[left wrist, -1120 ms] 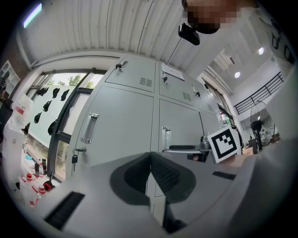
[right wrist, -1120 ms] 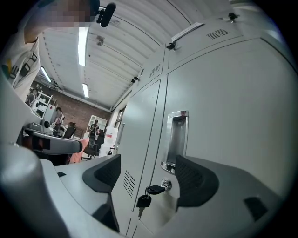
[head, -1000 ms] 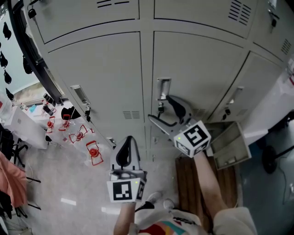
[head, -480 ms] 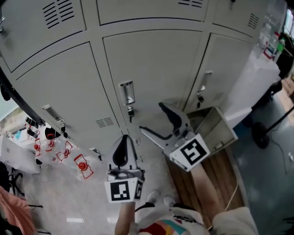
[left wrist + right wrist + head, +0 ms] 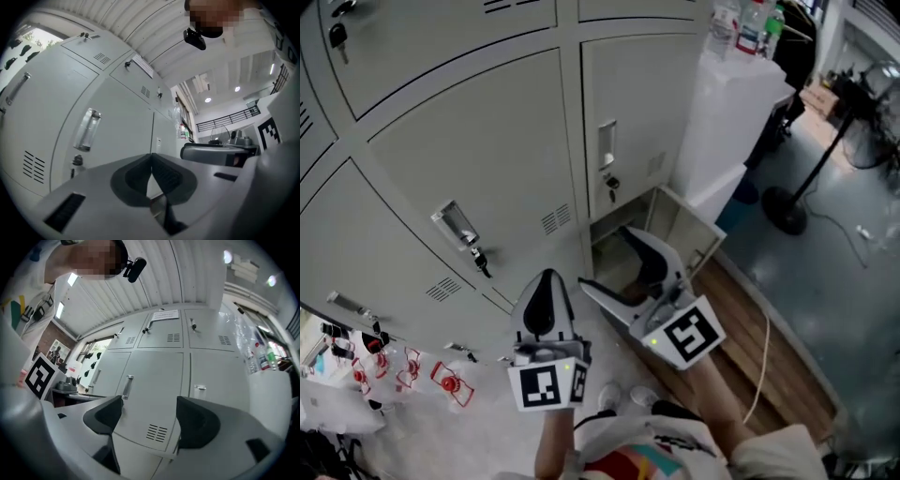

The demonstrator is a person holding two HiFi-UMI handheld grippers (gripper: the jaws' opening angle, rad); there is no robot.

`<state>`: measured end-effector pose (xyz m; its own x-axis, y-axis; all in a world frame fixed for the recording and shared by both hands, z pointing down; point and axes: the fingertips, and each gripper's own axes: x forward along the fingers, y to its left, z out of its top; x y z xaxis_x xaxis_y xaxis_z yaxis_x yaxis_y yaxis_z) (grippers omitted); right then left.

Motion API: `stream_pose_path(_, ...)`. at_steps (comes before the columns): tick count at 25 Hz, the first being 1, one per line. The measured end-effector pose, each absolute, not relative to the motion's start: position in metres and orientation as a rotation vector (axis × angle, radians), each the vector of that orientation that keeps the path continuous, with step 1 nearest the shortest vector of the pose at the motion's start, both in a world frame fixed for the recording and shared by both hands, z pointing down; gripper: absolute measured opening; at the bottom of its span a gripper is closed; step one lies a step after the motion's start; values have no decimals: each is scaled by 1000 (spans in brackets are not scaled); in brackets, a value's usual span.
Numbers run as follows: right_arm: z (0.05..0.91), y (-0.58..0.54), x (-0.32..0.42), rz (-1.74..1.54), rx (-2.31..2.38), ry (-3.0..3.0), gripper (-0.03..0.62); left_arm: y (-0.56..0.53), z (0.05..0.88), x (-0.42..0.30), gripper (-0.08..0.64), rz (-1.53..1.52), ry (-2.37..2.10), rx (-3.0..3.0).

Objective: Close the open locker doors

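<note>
A wall of grey lockers (image 5: 478, 159) fills the head view, most doors shut with keys in their handles. One low locker door (image 5: 686, 228) hangs open near the floor, just right of the lockers' end. My right gripper (image 5: 605, 258) is open with nothing between its jaws, its tips just left of that open door. My left gripper (image 5: 546, 292) is shut and empty, held lower left in front of a closed door. In the right gripper view, the right gripper (image 5: 147, 418) faces a closed vented door (image 5: 154, 394). The left gripper (image 5: 151, 171) points along the locker fronts (image 5: 108, 122).
A tall white cabinet (image 5: 727, 122) with bottles (image 5: 750, 23) on top stands right of the lockers. A round stand base (image 5: 783, 211) and a cable (image 5: 759, 366) lie on the floor at right. Wooden boards (image 5: 769, 366) run under the open door. Red items (image 5: 445, 380) lie lower left.
The view has swung right along the lockers, so the open low door now sits just beyond my right gripper. Both grippers keep their jaw states and relative places.
</note>
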<state>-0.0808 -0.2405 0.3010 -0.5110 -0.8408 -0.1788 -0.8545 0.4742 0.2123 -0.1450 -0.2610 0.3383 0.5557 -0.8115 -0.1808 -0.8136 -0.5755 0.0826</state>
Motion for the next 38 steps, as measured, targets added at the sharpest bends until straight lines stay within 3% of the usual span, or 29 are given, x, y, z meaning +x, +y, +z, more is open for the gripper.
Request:
stream_pose_path(20, 361, -162, 114, 193, -2198, 2250, 341, -218, 337, 27, 6, 289, 821, -3010)
stream_pose_path(38, 472, -204, 237, -42, -2220, 2413, 341, -241, 375, 108, 6, 214, 926, -2950)
